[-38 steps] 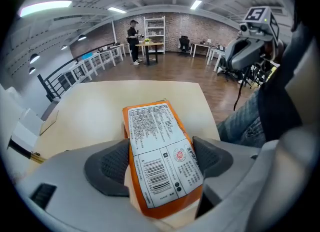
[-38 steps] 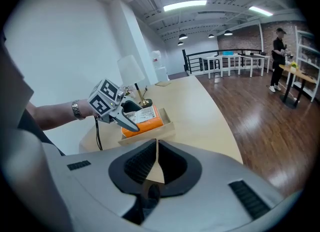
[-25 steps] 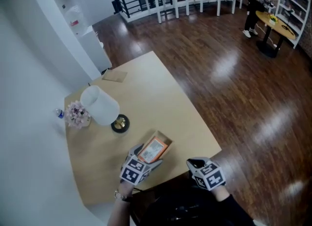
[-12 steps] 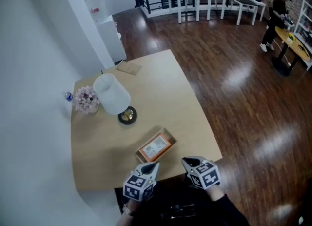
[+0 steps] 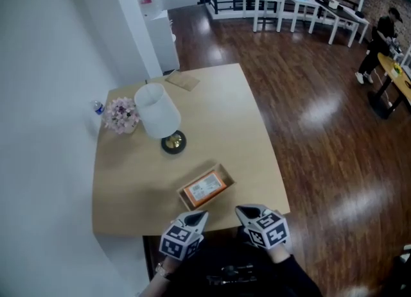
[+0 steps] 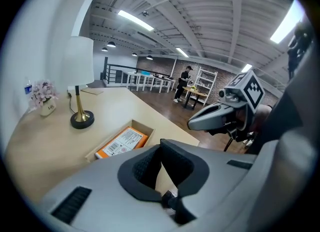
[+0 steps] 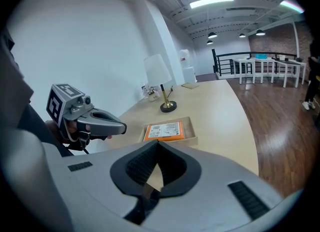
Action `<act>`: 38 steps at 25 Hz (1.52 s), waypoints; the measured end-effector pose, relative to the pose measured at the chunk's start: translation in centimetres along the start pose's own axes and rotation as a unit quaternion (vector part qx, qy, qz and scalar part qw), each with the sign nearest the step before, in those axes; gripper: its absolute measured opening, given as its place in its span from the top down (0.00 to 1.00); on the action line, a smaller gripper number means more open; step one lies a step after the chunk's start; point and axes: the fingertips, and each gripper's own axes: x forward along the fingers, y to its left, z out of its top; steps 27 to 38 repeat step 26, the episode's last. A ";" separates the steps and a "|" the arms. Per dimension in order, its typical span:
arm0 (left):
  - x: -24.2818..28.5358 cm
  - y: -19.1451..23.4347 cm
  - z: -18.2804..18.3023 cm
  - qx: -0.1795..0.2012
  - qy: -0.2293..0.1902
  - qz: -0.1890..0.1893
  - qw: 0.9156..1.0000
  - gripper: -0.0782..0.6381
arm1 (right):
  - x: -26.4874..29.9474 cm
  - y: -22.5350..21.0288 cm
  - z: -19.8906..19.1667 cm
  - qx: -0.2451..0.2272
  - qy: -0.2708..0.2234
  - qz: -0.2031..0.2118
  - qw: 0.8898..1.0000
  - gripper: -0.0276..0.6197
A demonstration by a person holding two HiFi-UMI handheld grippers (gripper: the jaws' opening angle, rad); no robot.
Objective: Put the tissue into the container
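**Item 1. Left tongs** (image 5: 199, 216): I held them at the near edge of the table (image 5: 231, 116), tips pointing at the box. The jaws were closed tight, pad against pad, with nothing between them.

**Item 2. Right tongs** (image 5: 243, 212): These sat just beside the left pair and were likewise closed and empty.

**Item 3. Tissue pack** (image 5: 204, 188): The pack was orange with its white label facing up. It lay inside the box (image 5: 227, 173) and appeared to sit flat. Neither pair of tongs touched it.

**Item 4. Box:** It was low, open-topped and cardboard-coloured, and it stood near the table's front edge, just ahead of both sets of tips. The pack filled most of it, leaving a strip of bare floor at one end.

**Item 5. Sundries:** There was a lamp (image 5: 158, 111), a small pot of flowers (image 5: 121, 114) and a bottle (image 5: 97, 107) toward the wall. A flat brown card (image 5: 183, 81) lay at the far corner. All of these were well apart from the box.

**Handling note:** I judged the placing done and the step in hand to be getting clear of the box.
- Both pairs should draw straight back and level, with the jaws kept closed so no pad catches the box wall.
- The box stood close to the table edge, so a nudge might slide it off.
- Before calling the job finished, I would check from above that the pack sits below the rim and is not propped on a wall.
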 end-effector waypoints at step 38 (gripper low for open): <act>0.8 0.5 -0.1 0.013 0.012 -0.005 1.000 0.88 | 0.8 -0.6 0.2 0.008 0.002 0.001 1.000 0.95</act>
